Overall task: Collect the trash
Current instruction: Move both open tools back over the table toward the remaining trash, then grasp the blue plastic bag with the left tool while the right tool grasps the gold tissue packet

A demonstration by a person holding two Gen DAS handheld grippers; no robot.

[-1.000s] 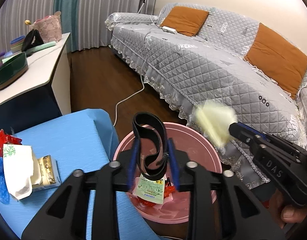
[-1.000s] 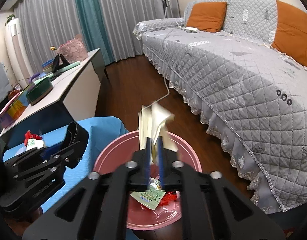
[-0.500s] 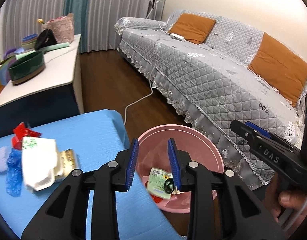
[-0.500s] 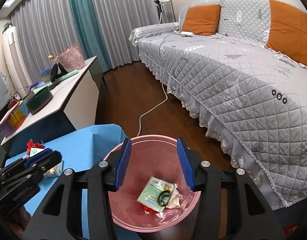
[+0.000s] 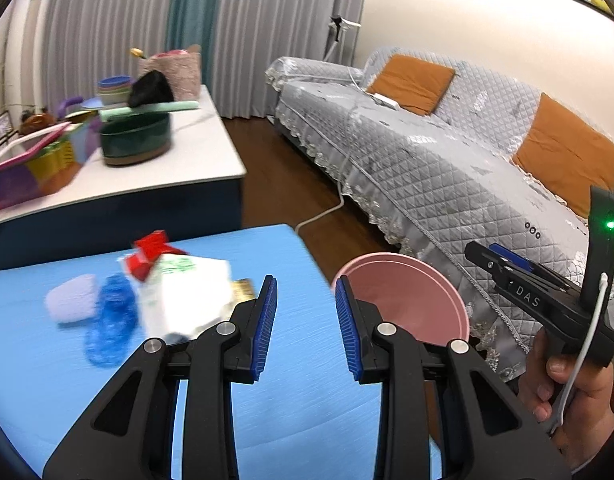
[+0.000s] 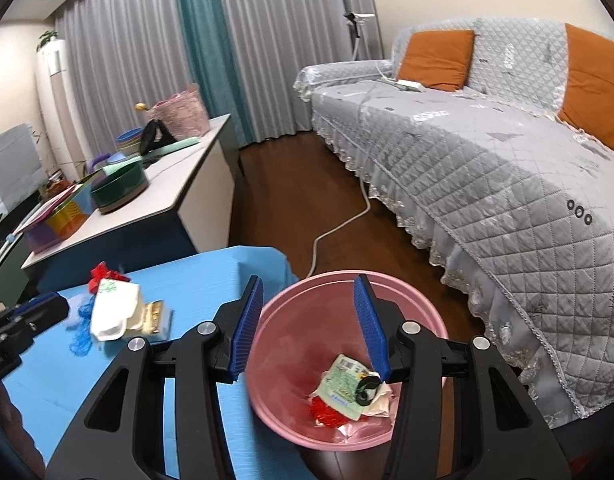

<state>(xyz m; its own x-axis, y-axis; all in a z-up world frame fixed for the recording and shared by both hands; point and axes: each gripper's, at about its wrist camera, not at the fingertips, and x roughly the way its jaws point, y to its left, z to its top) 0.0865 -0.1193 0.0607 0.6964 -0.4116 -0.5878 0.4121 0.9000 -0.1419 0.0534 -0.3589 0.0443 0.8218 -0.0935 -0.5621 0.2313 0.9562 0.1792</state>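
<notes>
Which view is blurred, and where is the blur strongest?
Left wrist view: motion blur smears the trash pile on the blue table, while the left hand-held gripper itself stays sharp. Right wrist view: mostly crisp, so the pink bin and the wrappers inside read clearly. Both views bend straight lines, fisheye style, with dark corners.

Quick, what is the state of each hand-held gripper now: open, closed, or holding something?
Left hand-held gripper: open, holding nothing, over the blue tablecloth.
Right hand-held gripper: open, holding nothing, above the round pink plastic bin.
</notes>
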